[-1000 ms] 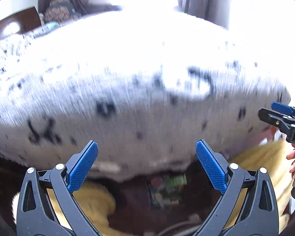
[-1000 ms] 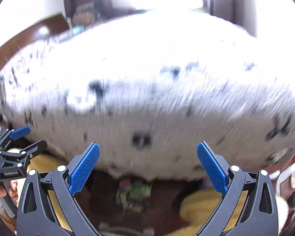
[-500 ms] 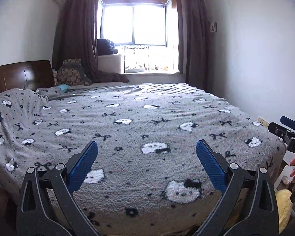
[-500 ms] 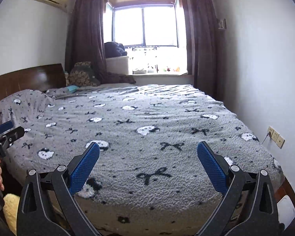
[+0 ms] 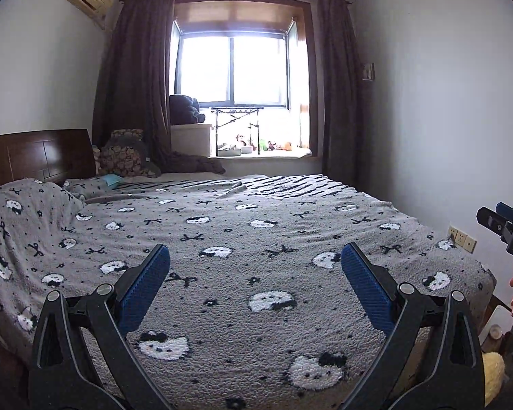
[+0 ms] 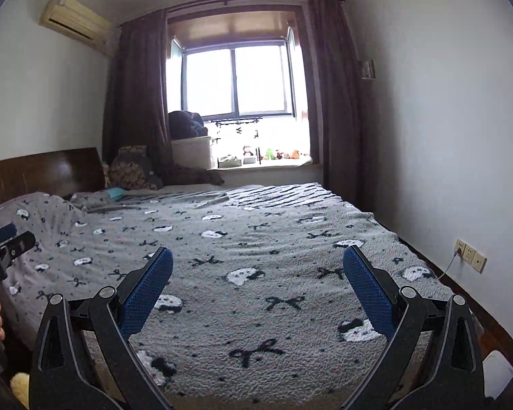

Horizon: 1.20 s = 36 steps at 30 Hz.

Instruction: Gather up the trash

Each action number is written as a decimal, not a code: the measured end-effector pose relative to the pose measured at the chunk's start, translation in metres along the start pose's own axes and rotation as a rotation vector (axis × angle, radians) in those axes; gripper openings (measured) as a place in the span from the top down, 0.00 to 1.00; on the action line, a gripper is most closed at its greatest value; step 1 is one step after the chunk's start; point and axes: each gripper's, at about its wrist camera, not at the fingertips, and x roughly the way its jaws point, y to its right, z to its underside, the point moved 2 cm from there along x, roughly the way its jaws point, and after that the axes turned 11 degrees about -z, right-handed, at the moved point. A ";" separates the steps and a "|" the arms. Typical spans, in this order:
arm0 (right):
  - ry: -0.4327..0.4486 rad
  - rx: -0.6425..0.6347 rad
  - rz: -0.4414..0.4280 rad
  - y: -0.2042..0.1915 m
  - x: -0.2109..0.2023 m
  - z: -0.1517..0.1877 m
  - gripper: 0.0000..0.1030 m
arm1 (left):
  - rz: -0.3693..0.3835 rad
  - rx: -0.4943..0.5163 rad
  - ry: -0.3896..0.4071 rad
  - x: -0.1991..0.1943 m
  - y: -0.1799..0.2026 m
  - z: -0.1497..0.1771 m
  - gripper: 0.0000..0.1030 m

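Both the left gripper (image 5: 255, 280) and right gripper (image 6: 257, 282), ribbed blue pads spread apart, empty, face a fuzzy grey blanket (image 5: 256, 239) below dark curtains (image 5: 136, 85).

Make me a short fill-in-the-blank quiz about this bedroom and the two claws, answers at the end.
1. Both the left claw and the right claw are ____ and hold nothing.
2. The blanket on the bed is patterned with cat faces and ____.
3. The air conditioner hangs to the ____ of the window.

Answers: open; bows; left
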 end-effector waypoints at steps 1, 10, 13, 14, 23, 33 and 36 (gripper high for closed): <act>0.002 -0.001 -0.001 0.000 0.000 -0.001 0.03 | -0.001 -0.002 0.000 0.000 0.000 -0.001 0.08; 0.004 -0.008 -0.009 -0.004 -0.001 -0.002 0.03 | 0.001 -0.009 0.005 -0.001 0.000 -0.003 0.08; 0.003 -0.008 -0.015 -0.004 0.000 -0.003 0.03 | 0.005 -0.005 0.003 -0.001 0.001 -0.002 0.08; 0.004 -0.009 -0.015 -0.005 0.000 -0.004 0.03 | 0.004 -0.005 0.003 -0.001 0.000 -0.002 0.08; 0.005 -0.009 -0.026 -0.009 0.001 -0.005 0.03 | 0.005 -0.008 0.010 -0.002 -0.001 -0.002 0.08; 0.013 -0.003 -0.026 -0.009 0.000 -0.006 0.03 | 0.005 -0.004 0.015 -0.004 0.001 -0.004 0.08; 0.015 -0.002 -0.028 -0.010 0.000 -0.006 0.03 | 0.005 -0.006 0.017 -0.004 0.002 -0.005 0.08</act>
